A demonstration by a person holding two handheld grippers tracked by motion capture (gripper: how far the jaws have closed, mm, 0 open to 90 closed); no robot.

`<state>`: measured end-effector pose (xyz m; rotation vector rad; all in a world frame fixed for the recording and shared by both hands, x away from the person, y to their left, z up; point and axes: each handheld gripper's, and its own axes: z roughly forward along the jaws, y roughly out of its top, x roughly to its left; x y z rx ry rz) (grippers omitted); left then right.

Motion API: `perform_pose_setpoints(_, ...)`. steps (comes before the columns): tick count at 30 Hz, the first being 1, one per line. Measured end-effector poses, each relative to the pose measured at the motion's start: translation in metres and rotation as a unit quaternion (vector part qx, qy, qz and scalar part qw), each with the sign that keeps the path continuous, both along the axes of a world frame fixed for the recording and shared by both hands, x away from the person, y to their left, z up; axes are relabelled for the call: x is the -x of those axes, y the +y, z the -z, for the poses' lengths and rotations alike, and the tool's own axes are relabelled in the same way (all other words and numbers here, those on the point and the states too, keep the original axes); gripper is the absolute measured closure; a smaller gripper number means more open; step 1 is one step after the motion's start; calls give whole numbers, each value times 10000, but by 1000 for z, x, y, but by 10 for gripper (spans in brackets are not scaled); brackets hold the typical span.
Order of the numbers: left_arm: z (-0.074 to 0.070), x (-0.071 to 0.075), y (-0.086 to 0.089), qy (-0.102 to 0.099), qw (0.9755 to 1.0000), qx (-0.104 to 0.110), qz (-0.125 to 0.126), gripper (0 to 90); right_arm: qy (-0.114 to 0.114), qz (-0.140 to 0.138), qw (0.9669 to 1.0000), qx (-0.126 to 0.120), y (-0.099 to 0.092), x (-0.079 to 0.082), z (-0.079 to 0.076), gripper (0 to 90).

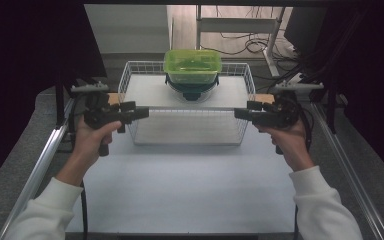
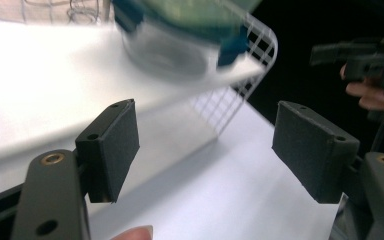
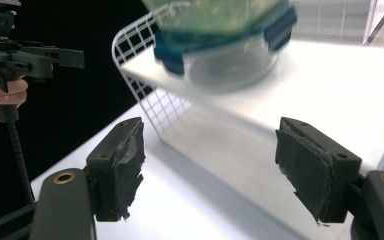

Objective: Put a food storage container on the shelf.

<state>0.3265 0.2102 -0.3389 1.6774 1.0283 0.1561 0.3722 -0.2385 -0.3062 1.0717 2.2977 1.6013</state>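
Observation:
A white wire basket [image 1: 130,85] stands at the middle back of the white table. Inside it, at the far side, a clear glass bowl with dark blue lid clips [image 1: 192,90] carries a green translucent container [image 1: 192,66] on top. My left gripper [image 1: 141,112] hovers at the basket's front left corner and my right gripper [image 1: 241,113] at its front right corner, both pointing inward. In the left gripper view the left gripper [image 2: 205,145] is open, with the bowl [image 2: 170,55] beyond it. The right gripper [image 3: 210,165] is open too, facing the bowl [image 3: 230,62]. Neither holds anything.
Bare white tabletop [image 1: 190,185] lies between me and the basket. Metal rails [image 1: 40,165] run along both table sides. Dark curtains hang left and right. Behind the table are a desk frame and floor cables [image 1: 255,45].

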Motion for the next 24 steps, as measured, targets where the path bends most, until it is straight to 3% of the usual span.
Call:
perform_pose_setpoints(2,14,9,-2,17,10000,-93,19,265,41,-48,10000,17,-5,11,17,272)
perform_pose_setpoints(3,28,17,-4,58,9998,-194,43,265,83,-69,9999,40,-6,15,22,272)
perform_pose_setpoints(4,28,17,-4,58,9998,-194,43,265,83,-69,9999,40,-6,15,22,272)
perform_pose_setpoints(7,47,28,-7,122,9993,-350,81,264,178,-93,9997,133,-11,25,42,272)
perform_pose_setpoints(8,61,34,-9,215,9989,-390,119,265,321,-111,9992,205,-13,30,56,272)
perform_pose_setpoints(9,61,34,-9,215,9989,-390,119,263,390,-102,9989,253,-15,33,63,272)
perform_pose_setpoints(10,73,40,-10,285,9985,-441,146,263,429,-109,9986,303,-16,36,70,272)
perform_pose_setpoints(11,73,40,-10,285,9985,-441,146,263,429,-109,9986,303,-16,36,70,272)
perform_pose_setpoints(12,79,42,-11,318,9981,-489,179,260,562,-98,9976,387,-18,41,83,272)
perform_pose_setpoints(15,94,48,-12,402,9964,-721,187,259,680,-63,9966,471,-21,44,95,272)
perform_pose_setpoints(16,99,49,-12,467,9960,-725,216,256,812,-46,9953,519,-23,45,107,270)
perform_pose_setpoints(24,128,58,-14,715,9928,-937,203,255,1073,7,9916,722,-26,48,139,261)
